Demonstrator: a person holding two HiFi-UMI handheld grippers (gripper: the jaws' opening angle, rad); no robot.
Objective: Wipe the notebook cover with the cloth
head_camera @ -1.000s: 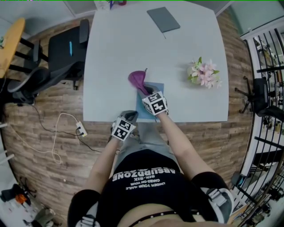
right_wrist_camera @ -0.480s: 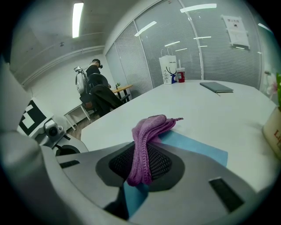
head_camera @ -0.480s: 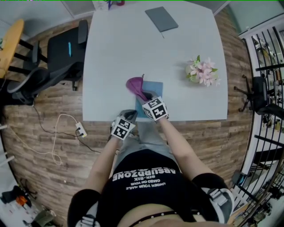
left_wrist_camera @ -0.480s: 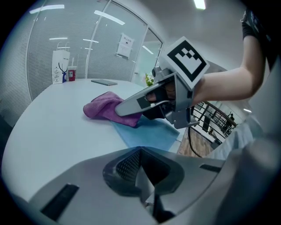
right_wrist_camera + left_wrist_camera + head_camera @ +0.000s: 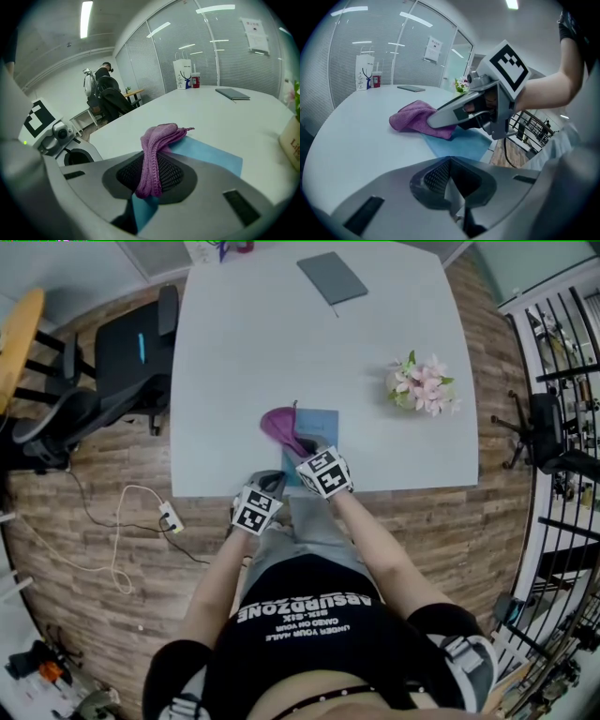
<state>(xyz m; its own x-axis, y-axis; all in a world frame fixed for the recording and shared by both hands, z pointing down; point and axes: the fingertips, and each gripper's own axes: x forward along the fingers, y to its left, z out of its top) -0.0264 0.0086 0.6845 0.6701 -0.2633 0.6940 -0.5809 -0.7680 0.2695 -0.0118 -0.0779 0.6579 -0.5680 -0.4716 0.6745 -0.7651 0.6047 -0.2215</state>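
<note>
A blue notebook [image 5: 319, 427] lies flat at the table's near edge. On its left part rests a bunched purple cloth [image 5: 279, 425], and my right gripper [image 5: 305, 445] is shut on the cloth's near end. In the right gripper view the cloth [image 5: 157, 145] runs back between the jaws, over the notebook [image 5: 213, 153]. My left gripper [image 5: 274, 481] sits shut and empty at the table's front edge, just left of the notebook. The left gripper view has the cloth [image 5: 412, 119], the notebook [image 5: 461, 143] and the right gripper [image 5: 443, 116] ahead of its closed jaws.
A grey notebook [image 5: 332, 277] lies at the table's far side, and a pot of pink flowers [image 5: 422, 388] stands at the right. A bag and cup [image 5: 186, 74] stand at the far edge. A black chair [image 5: 131, 352] is left of the table.
My right gripper has drawn the cloth a short way toward me across the blue notebook. The left gripper has stayed at the table edge.
</note>
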